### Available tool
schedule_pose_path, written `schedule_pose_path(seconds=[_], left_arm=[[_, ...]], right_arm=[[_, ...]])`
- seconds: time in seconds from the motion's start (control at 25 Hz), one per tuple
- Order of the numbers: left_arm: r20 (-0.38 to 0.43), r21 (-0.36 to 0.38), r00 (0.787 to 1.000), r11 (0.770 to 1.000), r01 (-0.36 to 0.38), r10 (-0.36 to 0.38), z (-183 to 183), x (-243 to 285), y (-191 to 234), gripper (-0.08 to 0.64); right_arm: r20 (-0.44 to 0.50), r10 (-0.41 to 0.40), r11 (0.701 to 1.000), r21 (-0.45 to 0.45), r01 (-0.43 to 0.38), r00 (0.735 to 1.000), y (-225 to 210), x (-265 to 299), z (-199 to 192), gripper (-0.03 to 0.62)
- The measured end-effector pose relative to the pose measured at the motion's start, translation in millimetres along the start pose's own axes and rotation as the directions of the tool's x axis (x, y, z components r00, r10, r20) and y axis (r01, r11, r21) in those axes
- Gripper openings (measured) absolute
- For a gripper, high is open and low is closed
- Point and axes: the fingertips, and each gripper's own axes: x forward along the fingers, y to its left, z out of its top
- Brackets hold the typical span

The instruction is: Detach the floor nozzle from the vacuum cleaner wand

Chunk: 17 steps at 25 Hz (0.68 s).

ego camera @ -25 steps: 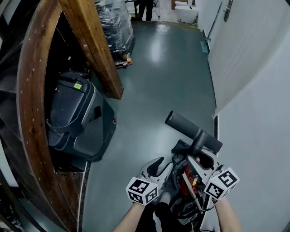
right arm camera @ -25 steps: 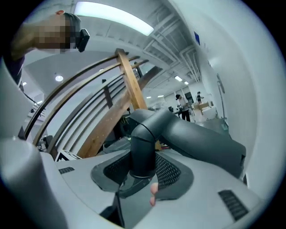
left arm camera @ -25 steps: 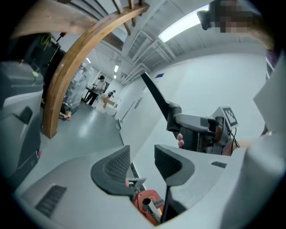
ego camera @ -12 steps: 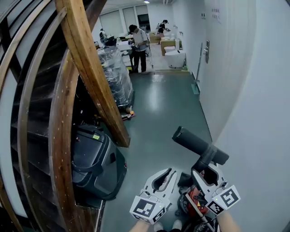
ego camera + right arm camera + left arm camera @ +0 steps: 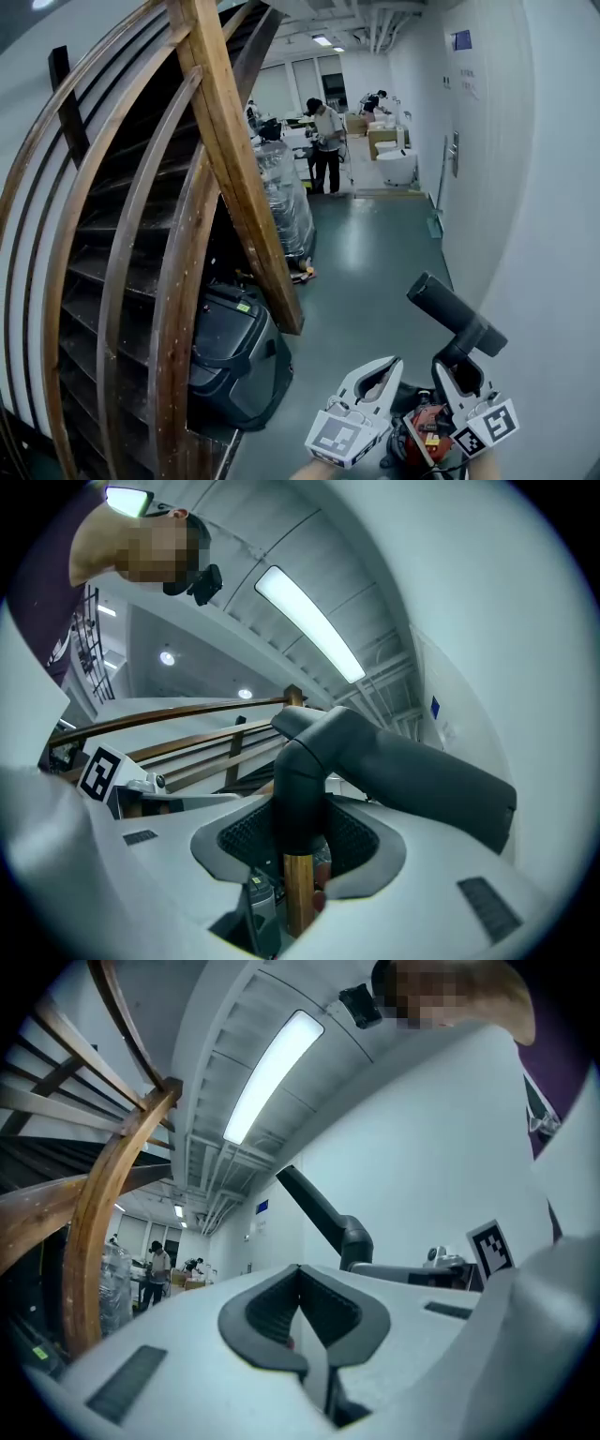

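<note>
The floor nozzle (image 5: 455, 314) is a dark grey bar on a short bent neck, raised at the lower right of the head view. My right gripper (image 5: 459, 373) is shut on that neck, and in the right gripper view the neck (image 5: 300, 794) sits between the pads under the wide head (image 5: 412, 771). My left gripper (image 5: 386, 367) hangs just left of it, shut with nothing between its fingers. The left gripper view looks over the shut jaws to the nozzle (image 5: 323, 1213) beyond them. A red and black vacuum body (image 5: 427, 429) shows below both grippers. No wand is visible.
A curved wooden staircase (image 5: 225, 159) fills the left. Under it stands a black machine (image 5: 234, 361), with a plastic-wrapped stack (image 5: 286, 202) behind. A white wall (image 5: 553, 234) runs close on the right. The green floor (image 5: 375, 253) leads to people (image 5: 328, 141) at the far end.
Both grippers have risen with the nozzle, and the head view has tilted up from the floor to the hall. The left gripper's jaws have closed.
</note>
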Motion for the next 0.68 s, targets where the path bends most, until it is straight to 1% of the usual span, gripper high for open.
schedule_pose_path(seconds=[0.12,0.24,0.44,0.68], left_arm=[[0.024,0.004,1.0,1.0,0.003,-0.003,8.9,-1.9,-2.0,0.005],[-0.001,0.001,1.0,1.0,-0.003,0.003,5.0,-7.5,-0.9,0.005],[-0.032,-0.002,0.999,1.0,0.017,-0.017,-6.5,-8.1,-14.9,0.005],[-0.022,0.009,0.999,0.999,0.039,-0.039,-8.5,2.1,-21.1,0.005]], right_arm=[[0.018,0.001,1.0,0.001,-0.001,1.0,1.8,-4.2,7.5,0.172],[0.023,0.004,1.0,0.008,-0.005,1.0,5.3,-7.4,6.2,0.172],[0.022,-0.017,1.0,0.017,0.016,1.0,4.9,-23.5,5.7,0.172],[0.026,-0.03,0.999,0.016,0.03,0.999,-4.6,-25.1,3.6,0.172]])
